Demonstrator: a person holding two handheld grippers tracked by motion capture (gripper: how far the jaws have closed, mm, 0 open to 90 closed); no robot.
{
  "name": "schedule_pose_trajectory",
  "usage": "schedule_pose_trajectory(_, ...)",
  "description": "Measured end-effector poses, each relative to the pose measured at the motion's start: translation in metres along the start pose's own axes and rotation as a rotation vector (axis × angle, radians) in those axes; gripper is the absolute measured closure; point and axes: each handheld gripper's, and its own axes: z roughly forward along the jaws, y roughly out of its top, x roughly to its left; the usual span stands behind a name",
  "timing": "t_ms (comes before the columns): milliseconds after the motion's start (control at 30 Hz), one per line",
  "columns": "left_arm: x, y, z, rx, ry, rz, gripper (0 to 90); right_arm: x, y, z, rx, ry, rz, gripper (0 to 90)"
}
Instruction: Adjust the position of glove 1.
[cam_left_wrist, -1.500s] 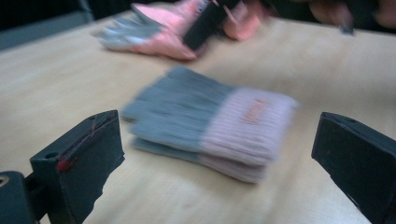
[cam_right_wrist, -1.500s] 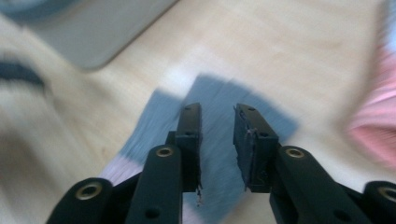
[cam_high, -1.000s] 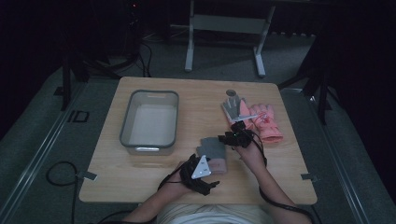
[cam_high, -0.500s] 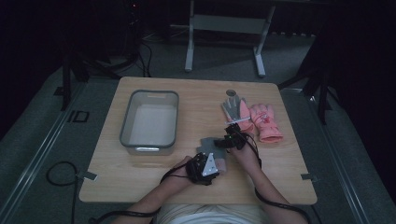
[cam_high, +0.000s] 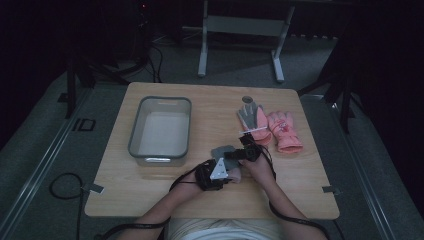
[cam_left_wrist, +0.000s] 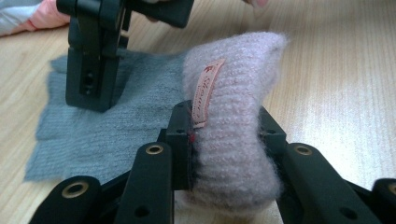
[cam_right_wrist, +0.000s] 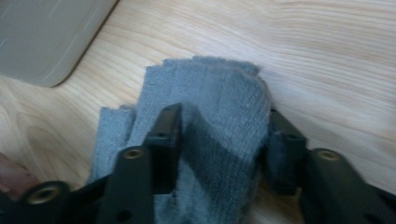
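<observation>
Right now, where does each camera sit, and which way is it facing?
High view: fixed above the person's side, looking forward and down on the table; both forearms enter from below.
Left gripper view: rides the left hand-held gripper, looking along its jaws, which pinch the pink cuff.
Right gripper view: rides the right hand-held gripper, looking along its jaws, which pinch the grey knit; grey bin beyond.
Shared: both gripper views show the grey knit.
</observation>
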Motion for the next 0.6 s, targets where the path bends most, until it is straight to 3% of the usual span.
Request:
schedule_pose_trajectory(67,0.001,-0.001,-0.001,0.0,-0.002,-0.006,67.2,0.003,0.001,0.002,-0.002,0.021,0.003,68.5)
schedule_pose_trajectory(133,0.001,0.0,-0.002,0.01,-0.005,-0.011,67.5,0.007,0.002,0.001,-0.017,0.015,-0.015,71.8)
schedule_pose_trajectory(200,0.003,0.0,-0.004,0.014,-0.019,-0.024,67.8,0.012,0.003,-0.003,-0.032,0.012,-0.039,72.8)
schedule_pose_trajectory(400,0.008,0.005,-0.015,0.039,-0.01,-0.001,68.8,0.023,0.01,-0.018,-0.064,0.014,-0.075,73.6)
schedule_pose_trajectory(500,0.012,0.015,-0.025,0.031,-0.004,0.014,68.9,0.028,0.015,-0.026,-0.087,0.004,-0.098,73.6)
schedule_pose_trajectory(600,0.016,0.027,-0.036,0.029,-0.003,0.035,68.9,0.03,0.021,-0.038,-0.119,0.02,-0.089,73.7)
